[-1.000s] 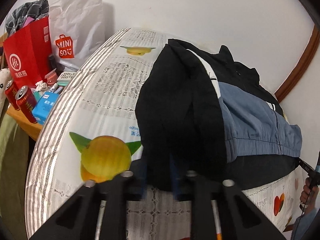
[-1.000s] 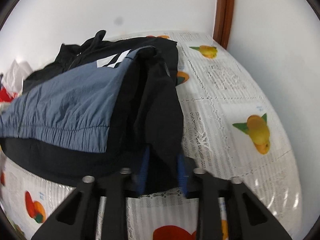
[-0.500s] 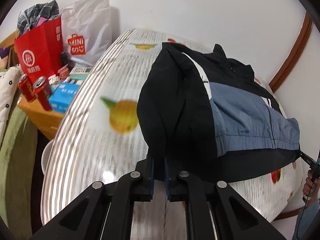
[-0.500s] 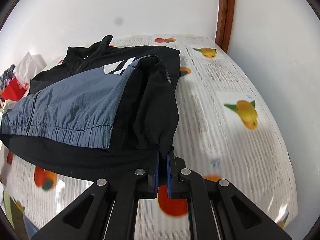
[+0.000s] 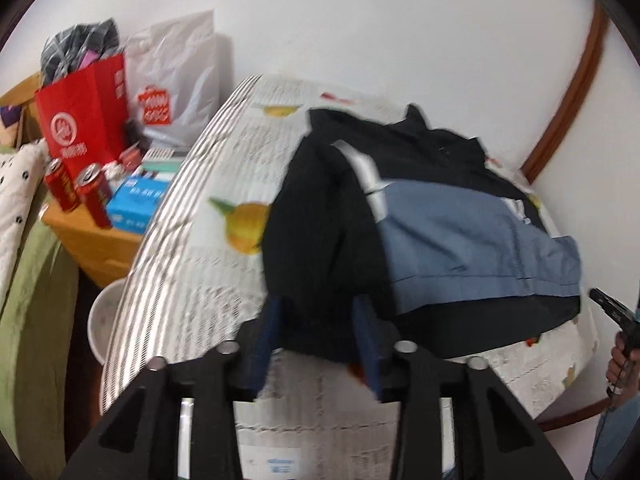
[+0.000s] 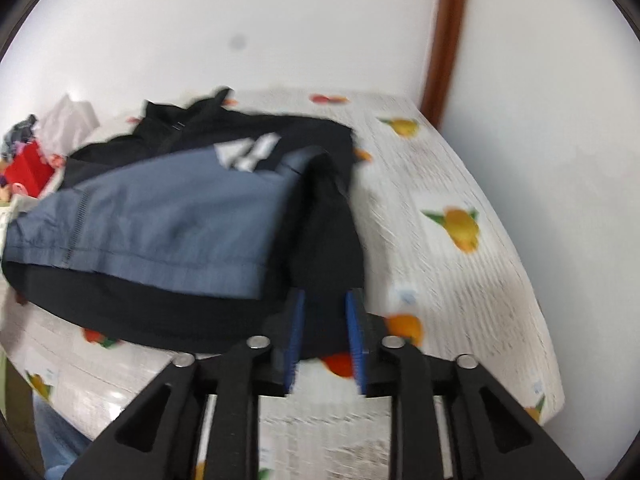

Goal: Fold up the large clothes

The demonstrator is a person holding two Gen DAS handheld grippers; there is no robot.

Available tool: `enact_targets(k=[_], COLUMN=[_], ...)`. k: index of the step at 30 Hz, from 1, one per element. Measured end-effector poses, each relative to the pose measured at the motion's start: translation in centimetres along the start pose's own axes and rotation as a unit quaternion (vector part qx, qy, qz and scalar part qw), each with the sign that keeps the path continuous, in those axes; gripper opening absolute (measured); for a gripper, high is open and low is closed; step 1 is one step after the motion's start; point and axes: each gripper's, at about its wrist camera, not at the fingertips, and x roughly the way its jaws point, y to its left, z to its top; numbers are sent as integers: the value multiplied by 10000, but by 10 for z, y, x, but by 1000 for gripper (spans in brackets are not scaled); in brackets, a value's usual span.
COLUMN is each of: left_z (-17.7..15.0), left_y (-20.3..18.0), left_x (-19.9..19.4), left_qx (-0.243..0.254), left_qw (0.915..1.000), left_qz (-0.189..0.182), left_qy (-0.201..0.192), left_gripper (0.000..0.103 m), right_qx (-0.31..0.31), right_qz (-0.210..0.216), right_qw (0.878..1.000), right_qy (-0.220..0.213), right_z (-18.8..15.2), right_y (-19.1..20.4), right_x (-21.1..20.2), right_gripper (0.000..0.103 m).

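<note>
In the left wrist view, your left gripper point(image 5: 318, 326) has just been opening its jaws. The blue pads point(image 5: 269, 334) now stand apart, and the black sleeve point(image 5: 320, 240) of the jacket point(image 5: 460, 236) lies between them. The pads do not seem to press on the cloth, so the sleeve is released. The jacket lies on the table point(image 5: 192, 248), which has a cloth printed with fruit and text. The jacket is on the right half of the table in this view, with its blue-grey front panel up and its black collar at the far side. The sleeve is folded down along the left edge of the jacket, toward you. At the far left you see a red paper bag point(image 5: 86, 114), a white plastic bag point(image 5: 176, 80), two red cans point(image 5: 78, 192) and a blue box point(image 5: 136, 206) on a wooden stand beside the table. At the right edge a hand point(image 5: 622, 360) holds the other tool.

In the right wrist view, your right gripper point(image 6: 325, 334) has also just been opening its jaws. Its blue pads point(image 6: 294, 340) stand apart with the other black sleeve point(image 6: 324, 220) between them, and the cloth looks free of them. This sleeve lies along the right edge of the jacket point(image 6: 160, 216), from the shoulder down to the near edge of the table point(image 6: 460, 280). The picture is blurred, so small details of the cloth are not clear.
</note>
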Motion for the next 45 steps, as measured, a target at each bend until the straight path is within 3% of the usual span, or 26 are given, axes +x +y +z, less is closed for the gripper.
enact_targets(k=[1,3,6,9,13,14,16,17,18,20,22,26,32,39,45], left_z=[1,7,12,16,17,17,16,16,16,17,20,38,72,105,119], left_y=[-4,-13,-24,-28,-28,-28,-29,-30,-31,-36,-42,-53,-56,-60,-59], left_x=[-1,2,15,30,46,52,58,61,62,60,54,39,38,74,120], left_qx=[33,89,91,40,-51,-67,-120,-151,-154,-100,4,221,102,119,66], left_qw=[10000,9997,9994,9993,9984,9979,9970,9965,9964,9963,9966,9966,9957,9968,9979], left_qz=[-52,-208,-342,-333,-441,-483,-552,-597,-609,-671,-707,-786,-874,-750,-642], left_qy=[-38,-70,27,142,344,417,523,567,569,531,420,75,-293,-251,59], left_gripper=[42,45,48,49,49,49,47,47,43,27,22,19,19,19,22], right_qx=[-22,-68,-87,9,102,105,155,215,245,178,246,645,907,929,988], right_qz=[75,256,313,18,-16,-42,-36,16,39,30,127,523,642,552,400], right_qw=[10000,9996,9994,9999,9999,9999,9998,9997,9996,9998,9995,9944,9884,9879,9909], right_qy=[-37,-105,-128,-144,26,75,135,138,123,40,-163,-652,-1034,-1110,-820], right_z=[3,7,12,18,23,24,23,22,21,19,21,40,81,110,121], right_y=[5,19,34,38,38,38,38,38,39,42,40,25,15,16,12], right_x=[0,-1,11,25,42,47,53,56,57,56,48,23,12,38,88], right_gripper=[40,45,46,46,46,45,29,27,21,15,10,9,8,8,8])
